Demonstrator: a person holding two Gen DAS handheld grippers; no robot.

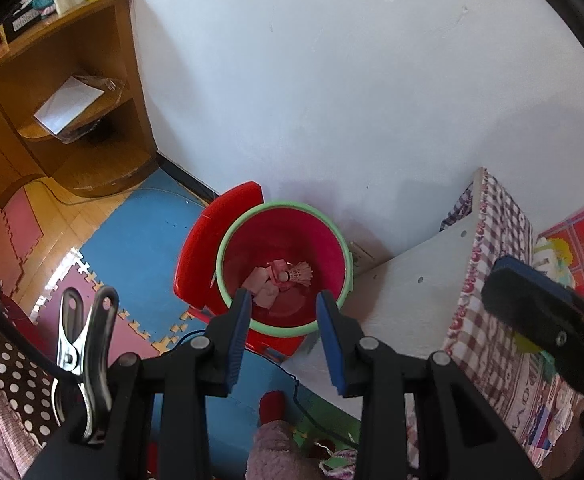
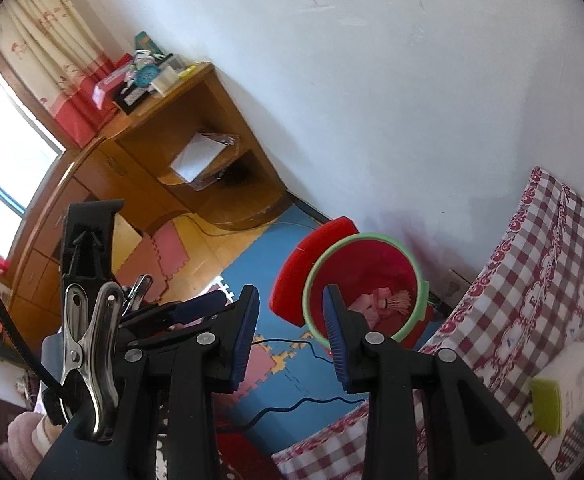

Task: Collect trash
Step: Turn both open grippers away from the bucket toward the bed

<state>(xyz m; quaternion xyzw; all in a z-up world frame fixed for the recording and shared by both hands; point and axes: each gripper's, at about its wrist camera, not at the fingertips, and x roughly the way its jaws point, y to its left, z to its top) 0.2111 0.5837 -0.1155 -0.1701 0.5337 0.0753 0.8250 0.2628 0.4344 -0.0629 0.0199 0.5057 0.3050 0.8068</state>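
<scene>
A red bin with a green rim [image 1: 223,254] stands on the floor against the white wall. Inside lie pink paper scraps [image 1: 262,285] and a white shuttlecock [image 1: 299,274]. My left gripper [image 1: 284,300] hovers above the bin's near rim, open, with nothing between its blue pads. In the right wrist view the same bin [image 2: 311,276] sits ahead to the right, with the shuttlecock [image 2: 400,302] and pink scraps [image 2: 365,304] inside. My right gripper [image 2: 290,294] is also open and holds nothing, up and left of the bin. The left gripper's blue pad [image 2: 200,304] shows beside it.
A red lid [image 1: 208,240] leans behind the bin. The bed with a checked sheet [image 2: 531,264] is on the right, its white end board [image 1: 407,280] next to the bin. A wooden desk with shelves [image 1: 92,92] stands at the left. Foam mats [image 1: 140,236] and a dark cable [image 2: 292,404] cover the floor.
</scene>
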